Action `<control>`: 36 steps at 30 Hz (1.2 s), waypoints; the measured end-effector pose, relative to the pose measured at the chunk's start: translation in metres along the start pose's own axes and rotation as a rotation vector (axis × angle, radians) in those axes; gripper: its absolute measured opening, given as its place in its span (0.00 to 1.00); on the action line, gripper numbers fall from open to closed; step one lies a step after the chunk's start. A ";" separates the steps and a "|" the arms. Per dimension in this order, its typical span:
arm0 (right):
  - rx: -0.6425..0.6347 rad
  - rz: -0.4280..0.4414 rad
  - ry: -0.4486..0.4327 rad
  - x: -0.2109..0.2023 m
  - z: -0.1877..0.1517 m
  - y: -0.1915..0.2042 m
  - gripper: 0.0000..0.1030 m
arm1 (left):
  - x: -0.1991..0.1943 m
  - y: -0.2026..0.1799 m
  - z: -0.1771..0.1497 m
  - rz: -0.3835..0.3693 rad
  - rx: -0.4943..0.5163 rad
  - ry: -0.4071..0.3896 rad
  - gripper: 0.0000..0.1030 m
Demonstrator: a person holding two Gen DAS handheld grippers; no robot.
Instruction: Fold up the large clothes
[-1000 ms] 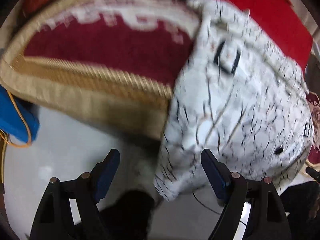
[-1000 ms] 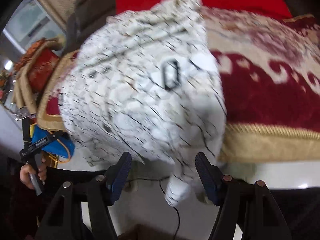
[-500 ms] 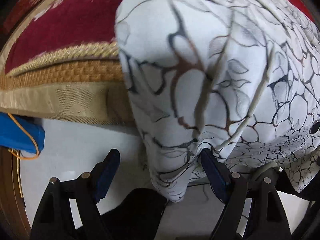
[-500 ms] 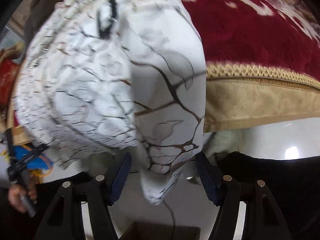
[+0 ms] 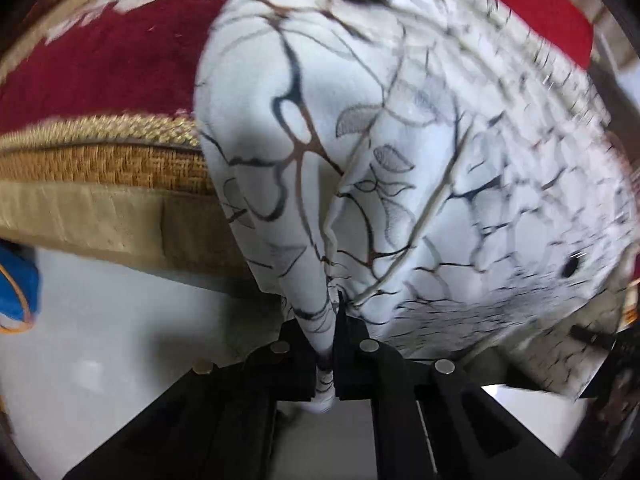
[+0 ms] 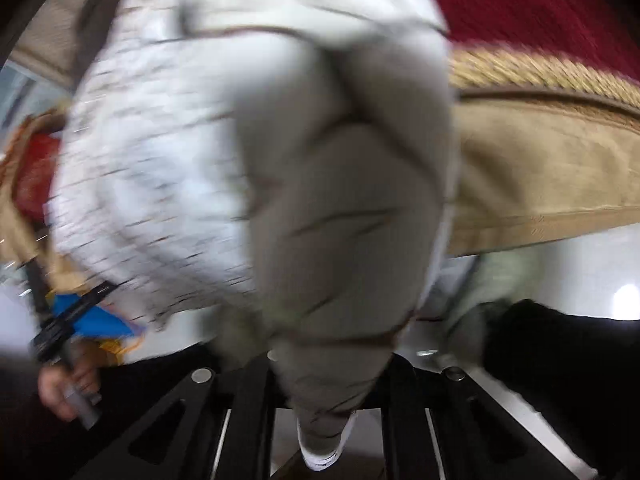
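A large white garment with a black and brown crackle and leaf print lies on a red and gold cushion and hangs over its front edge. My left gripper is shut on a hanging corner of the garment. In the right wrist view the same garment is blurred and fills the middle. My right gripper is shut on its other hanging corner, and the cloth covers the fingertips.
The red cushion has a gold braided edge and also shows in the right wrist view. A white floor lies below. A blue object sits at the far left. A hand holds the other gripper.
Both grippers were open with a garment corner between the fingers. Both have now closed on the cloth. The views moved closer to the garment.
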State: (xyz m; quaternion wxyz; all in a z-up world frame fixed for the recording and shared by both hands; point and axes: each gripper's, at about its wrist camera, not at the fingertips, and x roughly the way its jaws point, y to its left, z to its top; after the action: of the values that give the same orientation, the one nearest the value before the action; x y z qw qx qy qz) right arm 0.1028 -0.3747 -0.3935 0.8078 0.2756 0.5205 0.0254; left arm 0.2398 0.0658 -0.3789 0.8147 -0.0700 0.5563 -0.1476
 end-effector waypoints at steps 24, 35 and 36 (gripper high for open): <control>-0.040 0.575 -0.463 -0.190 0.143 0.044 0.08 | -0.169 0.001 0.132 -0.576 -0.107 -0.363 0.03; 0.336 0.555 -0.640 -0.160 0.302 -0.030 0.08 | -0.138 0.011 0.267 -0.461 -0.224 -0.416 0.03; 0.371 0.557 -0.641 -0.150 0.311 -0.037 0.08 | -0.129 0.012 0.278 -0.421 -0.235 -0.425 0.03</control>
State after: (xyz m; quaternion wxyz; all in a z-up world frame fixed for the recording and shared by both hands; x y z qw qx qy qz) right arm 0.2913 -0.5854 -0.1915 0.8274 0.5387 0.1466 0.0613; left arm 0.4561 0.1041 -0.1642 0.8507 -0.3065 0.3602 -0.2295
